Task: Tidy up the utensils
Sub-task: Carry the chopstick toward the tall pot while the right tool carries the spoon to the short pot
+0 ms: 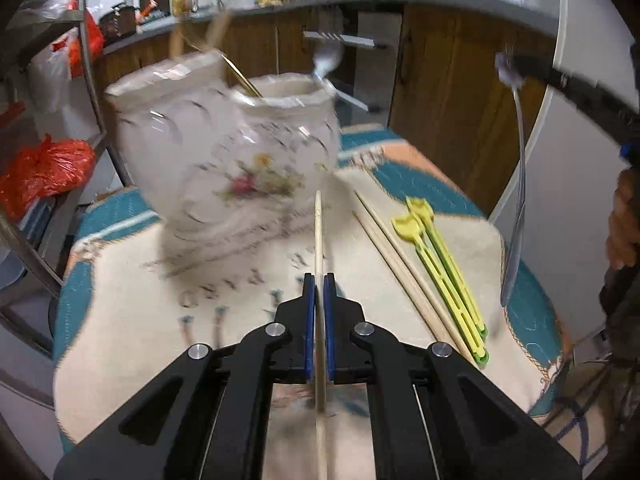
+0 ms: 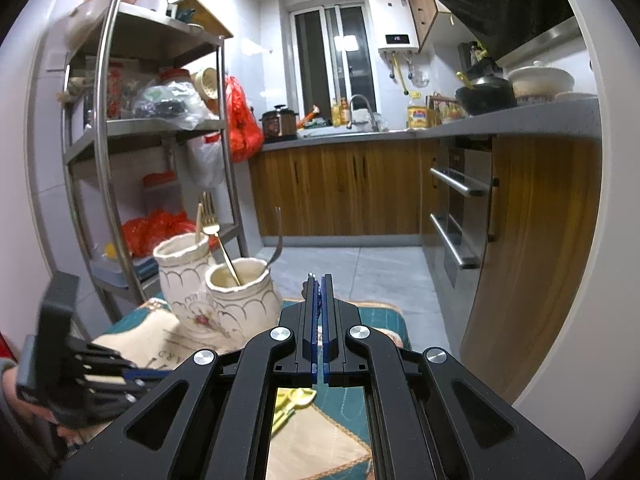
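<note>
My left gripper [image 1: 319, 280] is shut on a wooden chopstick [image 1: 319, 236] that points toward two white floral ceramic holders [image 1: 240, 152], which are blurred. A gold fork [image 1: 244, 80] and a silver spoon [image 1: 328, 62] stand in the holders. Two more wooden chopsticks [image 1: 400, 264] and a pair of yellow-green plastic tongs [image 1: 440, 264] lie on the cloth to the right. My right gripper [image 2: 319, 280] is shut on a thin metal utensil handle [image 2: 319, 304]; in the left wrist view that silver utensil [image 1: 518, 200] hangs at the far right. The holders [image 2: 240, 300] show left of my right gripper.
The patterned cloth [image 1: 160, 300] covers a small table. A metal shelf rack [image 2: 104, 140] with red bags stands at the left. Wooden kitchen cabinets [image 2: 340, 192] and an oven [image 2: 460, 220] lie beyond. The left gripper's body [image 2: 60, 360] shows at lower left.
</note>
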`<state>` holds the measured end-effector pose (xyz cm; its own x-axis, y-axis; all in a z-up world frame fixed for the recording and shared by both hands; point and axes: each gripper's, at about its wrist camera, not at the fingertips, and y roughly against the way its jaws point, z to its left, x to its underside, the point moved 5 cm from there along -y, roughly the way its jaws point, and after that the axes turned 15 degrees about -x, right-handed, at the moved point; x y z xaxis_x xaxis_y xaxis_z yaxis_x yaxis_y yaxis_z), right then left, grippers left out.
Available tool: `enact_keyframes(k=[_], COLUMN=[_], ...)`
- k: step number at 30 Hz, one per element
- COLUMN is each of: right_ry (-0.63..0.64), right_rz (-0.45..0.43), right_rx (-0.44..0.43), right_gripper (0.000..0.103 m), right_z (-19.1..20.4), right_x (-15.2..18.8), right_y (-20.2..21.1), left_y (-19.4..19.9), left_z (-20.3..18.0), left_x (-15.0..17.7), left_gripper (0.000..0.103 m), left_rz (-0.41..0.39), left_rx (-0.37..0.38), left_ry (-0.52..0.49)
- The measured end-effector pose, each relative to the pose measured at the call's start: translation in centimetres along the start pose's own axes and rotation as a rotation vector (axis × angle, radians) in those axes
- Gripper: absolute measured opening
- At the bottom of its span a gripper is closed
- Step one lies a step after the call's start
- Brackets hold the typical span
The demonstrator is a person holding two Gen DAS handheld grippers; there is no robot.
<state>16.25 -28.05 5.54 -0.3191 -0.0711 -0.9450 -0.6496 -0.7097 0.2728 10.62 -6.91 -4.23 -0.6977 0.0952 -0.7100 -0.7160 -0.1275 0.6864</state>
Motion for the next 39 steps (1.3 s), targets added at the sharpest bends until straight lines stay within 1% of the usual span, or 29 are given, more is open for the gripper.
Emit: enact_keyframes(k=[2,4,7,9,11,14,17,20,23,27,30,36,39], right_ry=[0.008,0.021,0.029,0.035,0.051,0.070,0.088,0.118,0.112,0.108,0.105,0.099,0.088], right_rz=[-0.009,-0.016,-0.022,-0.032,-0.041,-0.055,-0.073,-0.100,-0.120,-0.158,-0.184,-0.236,-0.261], right_rx=[0.007,0.023,0.045,0.057,0.088,0.118,0.140,0.167,0.168,0.173,0.195,0.273,0.284], right_gripper=[0.002,0.002,0.002,0.002,0.002,0.002,0.002,0.002,0.002,0.002,0.002,0.002,0.002], right_z=[0.4,0.9,1.5,2.0,2.5,3.4,4.3,4.9,4.8,4.6,4.1,2.6,2.0], right_x=[-0.2,-0.5,-0.8,-1.1,-1.5,-2.7,-4.1,-5.6,-6.8,-8.3,-9.1,-9.8,-9.3], right_y=[0.0,0.0,-0.2,-0.3,-0.6,-1.6,-2.8,-4.1,-5.5,-7.1,-8.3,-10.2,-11.0], left_y=[1.2,2.1,4.0,5.2,5.8,6.9,7.9,7.9,7.2,5.5,4.1,1.2,-0.4], left_z=[1.2,1.9,2.9,4.0,4.9,6.4,8.2,9.7,10.9,11.4,11.8,11.8,11.7], left_x=[-0.4,-0.8,-1.7,-2.4,-3.2,-4.8,-7.3,-9.7,-12.1,-14.0,-15.5,-17.7,-17.9], left_gripper=[0.004,0.004,0.004,0.004,0.004,0.004,0.004,0.004,0.004,0.004,0.004,0.004,0.004], left_rz=[-0.051,-0.099,-0.203,-0.254,-0.290,-0.361,-0.427,-0.464,-0.483,-0.502,-0.518,-0.584,-0.605], left_rx=[0.012,0.003,-0.010,-0.023,-0.017,-0.018,-0.025,-0.013,0.012,0.005,0.022,-0.003,-0.027], left_ry=[0.012,0.006,0.002,0.027,0.063,0.098,0.123,0.167,0.211,0.232,0.275,0.326,0.356])
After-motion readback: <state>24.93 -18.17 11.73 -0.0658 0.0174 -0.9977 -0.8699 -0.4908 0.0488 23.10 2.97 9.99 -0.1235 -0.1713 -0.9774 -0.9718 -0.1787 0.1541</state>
